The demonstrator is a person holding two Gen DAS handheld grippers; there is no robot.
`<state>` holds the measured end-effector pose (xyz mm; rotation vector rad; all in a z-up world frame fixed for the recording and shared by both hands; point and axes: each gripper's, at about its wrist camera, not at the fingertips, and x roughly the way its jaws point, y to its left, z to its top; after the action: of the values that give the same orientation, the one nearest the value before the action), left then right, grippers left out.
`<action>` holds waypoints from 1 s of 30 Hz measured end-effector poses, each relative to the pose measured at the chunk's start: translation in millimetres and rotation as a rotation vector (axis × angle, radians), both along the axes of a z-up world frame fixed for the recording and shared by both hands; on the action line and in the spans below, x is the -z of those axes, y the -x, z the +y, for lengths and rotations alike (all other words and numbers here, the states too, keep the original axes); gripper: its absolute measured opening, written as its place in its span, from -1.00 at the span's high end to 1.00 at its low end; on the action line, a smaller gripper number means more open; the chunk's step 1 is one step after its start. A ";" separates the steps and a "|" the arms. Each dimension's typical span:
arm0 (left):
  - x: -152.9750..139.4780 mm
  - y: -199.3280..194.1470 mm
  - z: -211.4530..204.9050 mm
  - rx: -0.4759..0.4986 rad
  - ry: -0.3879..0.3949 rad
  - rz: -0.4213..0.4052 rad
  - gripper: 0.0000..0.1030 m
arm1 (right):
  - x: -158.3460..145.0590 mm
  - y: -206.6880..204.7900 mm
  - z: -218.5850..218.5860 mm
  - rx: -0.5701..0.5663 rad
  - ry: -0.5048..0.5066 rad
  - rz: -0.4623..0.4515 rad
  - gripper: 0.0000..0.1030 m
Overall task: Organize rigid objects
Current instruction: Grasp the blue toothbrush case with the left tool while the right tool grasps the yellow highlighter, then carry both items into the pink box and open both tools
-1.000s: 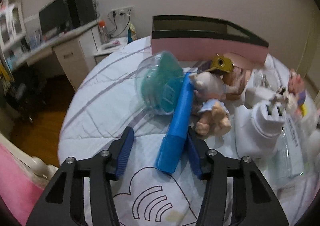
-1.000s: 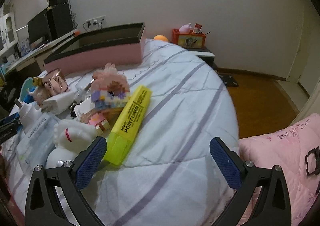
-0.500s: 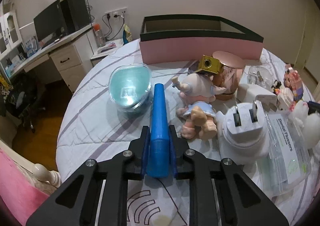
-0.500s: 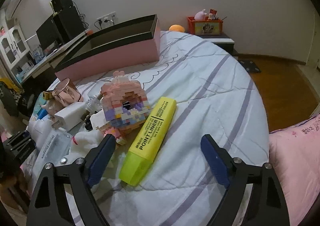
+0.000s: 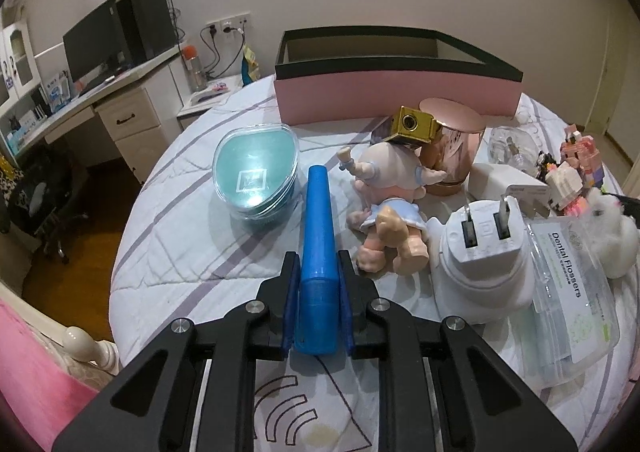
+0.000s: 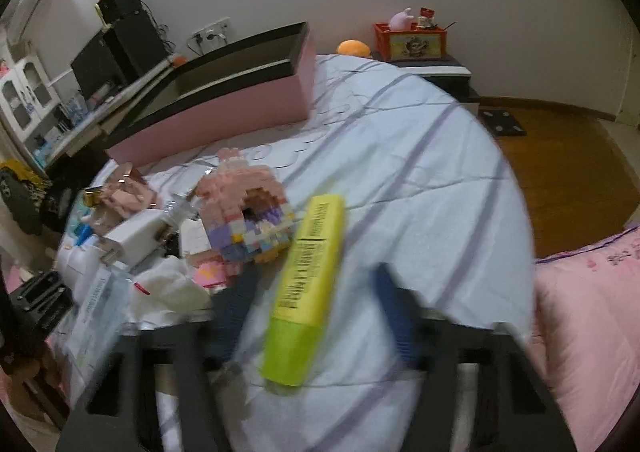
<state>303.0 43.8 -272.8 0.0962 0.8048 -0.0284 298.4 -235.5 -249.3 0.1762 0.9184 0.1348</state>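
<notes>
My left gripper [image 5: 318,308] is shut on a long blue plastic case [image 5: 317,236] that points away from me over the bed. Ahead of it stands the pink box with a black rim [image 5: 396,92], open at the top. My right gripper [image 6: 316,312] is open, its blurred fingers either side of a yellow highlighter [image 6: 308,284] lying on the bedspread. The pink box also shows in the right wrist view [image 6: 224,108], at the far left.
A teal lidded container [image 5: 256,176], a baby doll [image 5: 392,204], a rose-gold cup [image 5: 456,144], white plug adapters [image 5: 484,252], a floss pack [image 5: 568,284] and a block figure [image 6: 244,212] crowd the bed. The bed edge [image 5: 120,252] drops off left; a pink pillow [image 6: 588,316] lies right.
My left gripper closed on the blue case and swung it straight ahead. My right gripper moved in over the yellow highlighter, its fingers narrowing around it.
</notes>
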 end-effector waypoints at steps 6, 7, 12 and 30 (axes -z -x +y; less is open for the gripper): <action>-0.4 -0.2 3.0 -0.007 0.025 -0.004 0.65 | 3.6 0.2 1.7 -0.013 0.084 0.002 0.50; -0.8 0.2 3.2 -0.008 0.026 -0.006 0.65 | 4.2 -0.5 5.3 -0.018 0.111 -0.003 0.50; -14.5 5.7 8.8 0.002 0.061 -0.042 0.66 | 3.0 5.7 6.3 -0.025 0.130 -0.047 0.51; -105.4 -42.4 -18.3 0.141 0.102 -0.176 0.66 | -78.5 -33.0 54.2 -0.179 0.026 -0.221 0.50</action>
<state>345.4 25.5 -167.4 0.0582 0.6184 -0.1919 331.4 -181.2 -170.8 0.0532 0.7146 0.3027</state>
